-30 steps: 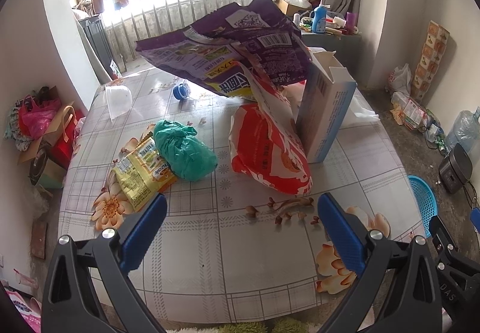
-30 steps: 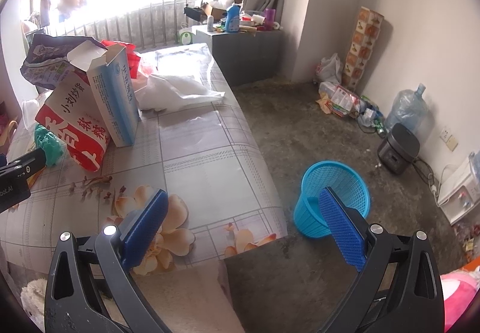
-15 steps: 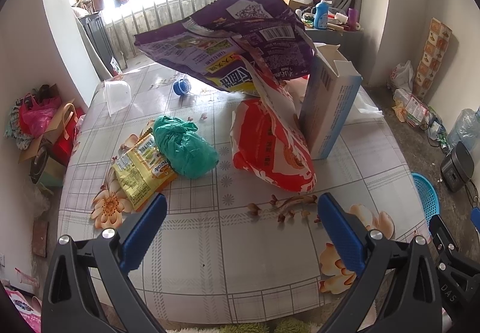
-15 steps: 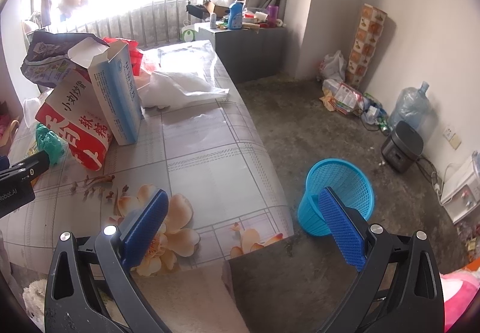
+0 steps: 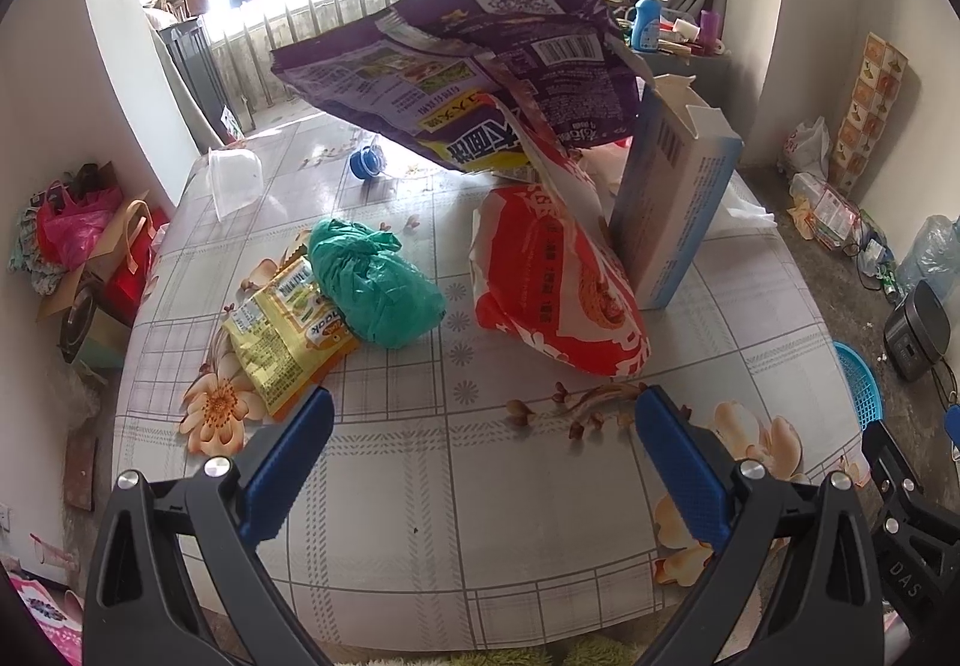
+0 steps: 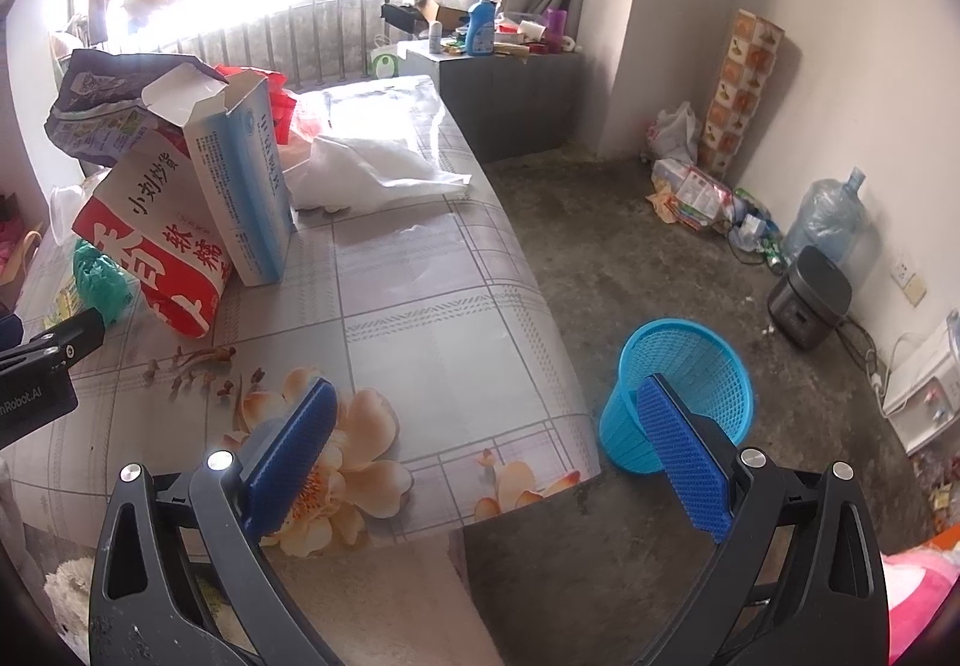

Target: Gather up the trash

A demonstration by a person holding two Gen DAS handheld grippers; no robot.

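Trash lies on a floral tablecloth table (image 5: 420, 474): a yellow snack packet (image 5: 282, 342), a tied green plastic bag (image 5: 375, 285), a red-and-white food bag (image 5: 558, 282), a purple bag (image 5: 468, 84) on top of it, and an open blue-white carton (image 5: 672, 204). My left gripper (image 5: 480, 462) is open and empty above the table's near edge, in front of the pile. My right gripper (image 6: 492, 462) is open and empty over the table's near right corner. A blue mesh basket (image 6: 684, 384) stands on the floor to the right of the table.
A clear plastic cup (image 5: 234, 177) and a blue cap (image 5: 366, 163) lie at the table's far side. White plastic sheet (image 6: 372, 174) lies behind the carton. A rice cooker (image 6: 810, 294), water bottle (image 6: 831, 213) and litter sit along the right wall.
Both grippers have moved slightly forward toward the table; the pile looks a little nearer. Nothing was picked up or released.
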